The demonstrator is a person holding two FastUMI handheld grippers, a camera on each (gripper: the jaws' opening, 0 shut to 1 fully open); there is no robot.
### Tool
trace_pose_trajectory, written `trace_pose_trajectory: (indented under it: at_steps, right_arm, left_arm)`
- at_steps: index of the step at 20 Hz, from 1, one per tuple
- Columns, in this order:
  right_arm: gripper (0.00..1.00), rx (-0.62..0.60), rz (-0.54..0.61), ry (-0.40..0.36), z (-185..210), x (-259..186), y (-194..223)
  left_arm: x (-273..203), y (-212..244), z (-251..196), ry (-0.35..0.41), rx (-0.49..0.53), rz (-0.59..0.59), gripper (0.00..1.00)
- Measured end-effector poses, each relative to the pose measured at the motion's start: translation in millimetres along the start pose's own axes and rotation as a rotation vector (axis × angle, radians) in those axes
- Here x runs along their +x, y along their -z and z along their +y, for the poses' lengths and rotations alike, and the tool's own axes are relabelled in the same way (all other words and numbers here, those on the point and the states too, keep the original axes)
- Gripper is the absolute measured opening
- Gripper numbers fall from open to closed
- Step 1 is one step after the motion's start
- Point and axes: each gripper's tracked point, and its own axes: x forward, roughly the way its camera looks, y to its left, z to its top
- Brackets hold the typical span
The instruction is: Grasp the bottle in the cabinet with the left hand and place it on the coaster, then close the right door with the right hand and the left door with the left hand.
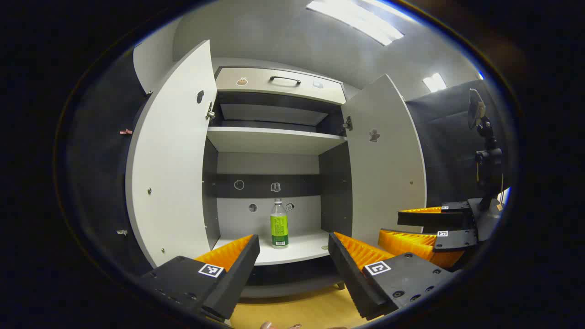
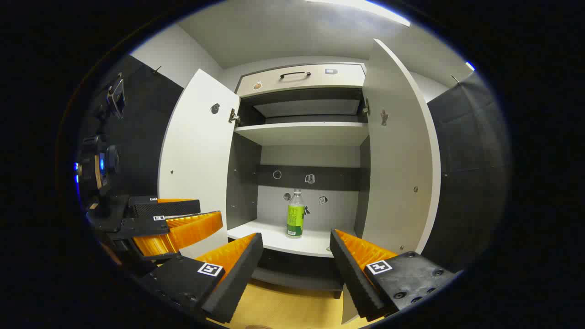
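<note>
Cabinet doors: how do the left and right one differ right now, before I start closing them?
The left door hangs on hinges at the cabinet's left edge; the right door hangs from the right edge. In the right gripper view the right door shows edge-on and narrow, while the left door shows more of its face. Both are plain, pale panels, both swung fully open, each with a small sticker near the top, framing the bottle.

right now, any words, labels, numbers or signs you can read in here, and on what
None can be read.
bottle: green label with print, too small and blurred.
Square black-and-white markers on the left gripper and right gripper: patterns, no text.
Small stickers on the cabinet back wall, doors and drawer: pictures, too small to make out.
</note>
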Motion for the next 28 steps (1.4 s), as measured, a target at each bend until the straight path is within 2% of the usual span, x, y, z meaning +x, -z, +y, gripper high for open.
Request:
trace_pose_trajectory:
  at_steps: [4, 9, 17, 28]
  right_arm:
    - [0.98, 0.008, 0.011, 0.001, -5, -2, 2]
    - [0.97, 0.022, 0.019, 0.008, -12, -5, 2]
    - [0.98, 0.015, 0.013, 0.015, -10, -9, 0]
    - [0.98, -0.019, 0.028, 0.093, -2, -16, 1]
  left_arm:
    - [2, 0, 0, -0.016, 0.031, 0.003, 0.96]
    - [3, 5, -10, 0.007, -0.001, 0.018, 0.96]
    - [1, 4, -12, 0.02, 0.014, 0.019, 0.96]
    - [-1, 9, -10, 0.079, 0.042, 0.032, 0.96]
